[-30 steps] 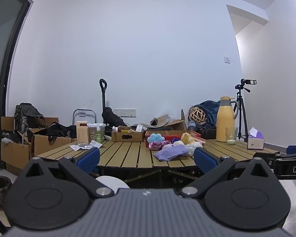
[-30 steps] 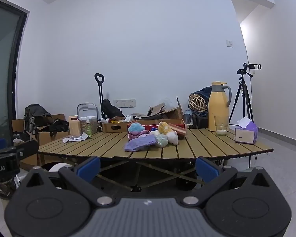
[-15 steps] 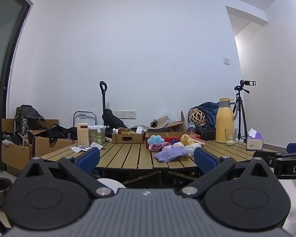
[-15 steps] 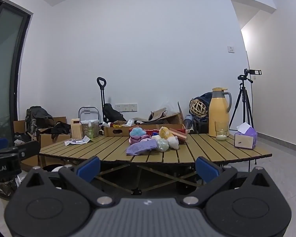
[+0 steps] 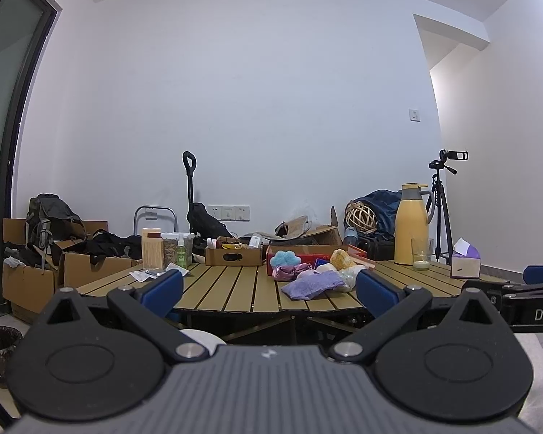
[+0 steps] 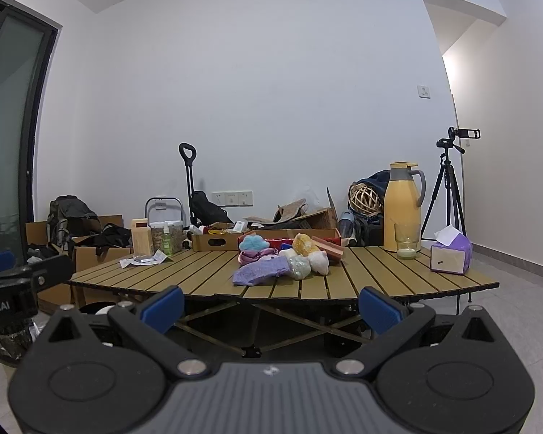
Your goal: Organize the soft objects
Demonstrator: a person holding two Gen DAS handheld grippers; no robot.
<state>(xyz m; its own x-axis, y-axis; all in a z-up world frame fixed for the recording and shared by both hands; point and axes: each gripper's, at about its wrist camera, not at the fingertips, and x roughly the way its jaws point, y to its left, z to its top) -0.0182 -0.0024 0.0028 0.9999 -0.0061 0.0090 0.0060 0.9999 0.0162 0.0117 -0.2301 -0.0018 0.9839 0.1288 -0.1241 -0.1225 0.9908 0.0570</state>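
1. I find a bare white-walled room used as a makeshift recording space.
2. Evidence: folding slatted table point(image 6: 344, 271), camera on tripod point(image 6: 449, 181), open cardboard boxes point(image 5: 32, 275), backpack point(image 5: 50, 217) along the wall.

- "DA", cut off by the frame edge, in white letters on the black body of the right gripper point(image 5: 532, 311), at 3 o'clock in the left wrist view.
- "obot.AI", its start cut off, in white on the black left gripper point(image 6: 3, 305), at 9 o'clock in the right wrist view.
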